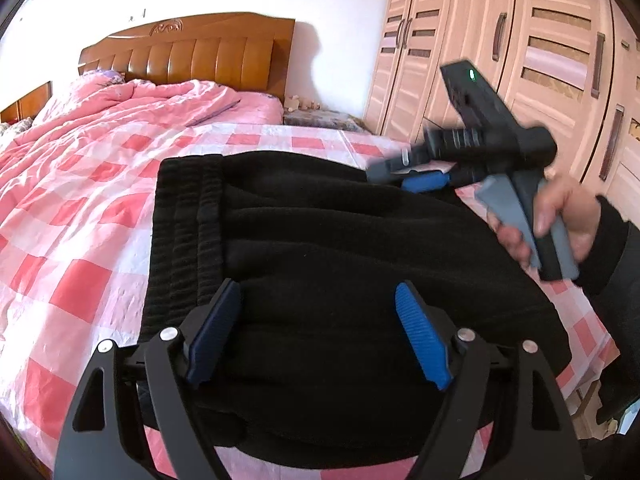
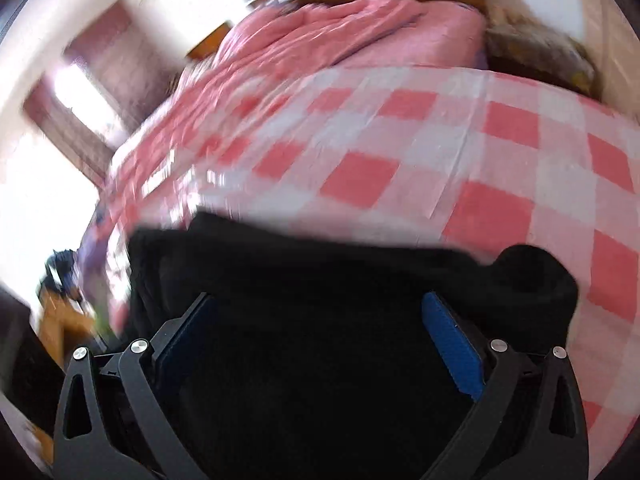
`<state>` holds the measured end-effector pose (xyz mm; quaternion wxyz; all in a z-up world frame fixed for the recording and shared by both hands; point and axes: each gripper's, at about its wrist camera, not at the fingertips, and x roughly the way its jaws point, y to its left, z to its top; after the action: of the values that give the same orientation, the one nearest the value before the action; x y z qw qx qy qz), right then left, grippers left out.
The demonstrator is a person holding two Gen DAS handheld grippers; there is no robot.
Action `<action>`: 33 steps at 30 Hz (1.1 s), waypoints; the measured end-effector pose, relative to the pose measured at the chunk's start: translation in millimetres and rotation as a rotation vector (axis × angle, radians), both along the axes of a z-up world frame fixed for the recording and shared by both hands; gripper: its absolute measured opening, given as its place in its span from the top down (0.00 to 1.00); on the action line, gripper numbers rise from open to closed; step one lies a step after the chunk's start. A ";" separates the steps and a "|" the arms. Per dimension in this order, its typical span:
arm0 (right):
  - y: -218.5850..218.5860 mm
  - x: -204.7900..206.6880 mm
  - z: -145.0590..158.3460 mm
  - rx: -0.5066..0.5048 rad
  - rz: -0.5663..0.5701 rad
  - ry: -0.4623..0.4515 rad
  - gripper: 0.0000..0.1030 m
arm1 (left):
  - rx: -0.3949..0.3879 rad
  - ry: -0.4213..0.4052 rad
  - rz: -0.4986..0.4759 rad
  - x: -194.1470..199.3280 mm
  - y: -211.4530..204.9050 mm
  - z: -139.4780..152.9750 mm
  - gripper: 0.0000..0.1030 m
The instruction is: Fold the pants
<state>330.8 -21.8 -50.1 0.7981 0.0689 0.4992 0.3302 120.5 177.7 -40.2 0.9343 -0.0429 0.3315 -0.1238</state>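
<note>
Left wrist: folded black pants on checkered bedsheet.

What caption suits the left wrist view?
Open left hand-held gripper above folded black pants on a checked bed.

Pink-and-white checked bedsheet, rumpled pink quilt, wooden headboard, pale slatted wardrobe, possibly a blurred window

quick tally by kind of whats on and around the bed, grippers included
black pants: 1
checked bedsheet: 1
pink quilt: 1
wooden headboard: 1
wardrobe: 1
grippers: 2, left gripper and right gripper
total: 7
</note>
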 end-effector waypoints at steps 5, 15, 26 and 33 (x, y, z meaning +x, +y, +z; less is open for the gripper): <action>-14.4 -47.8 37.3 0.087 0.013 -0.092 0.05 | 0.008 0.008 0.010 3.0 -1.3 -0.6 0.23; -34.7 -156.1 4.7 -0.101 0.045 -0.231 0.04 | 0.030 0.007 0.025 2.8 -6.0 -1.8 0.22; -57.6 -208.4 -20.3 -0.188 0.003 -0.270 0.04 | 0.062 0.009 0.049 0.3 -12.4 -1.0 0.21; -78.3 -259.4 -2.7 -0.228 -0.054 -0.351 0.04 | 0.178 -0.038 0.186 -27.6 -35.0 26.4 0.01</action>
<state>71.5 -100.0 -52.8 0.8841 -0.0671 0.3847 0.2567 92.9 142.7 -13.8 0.9480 0.0117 0.3179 -0.0074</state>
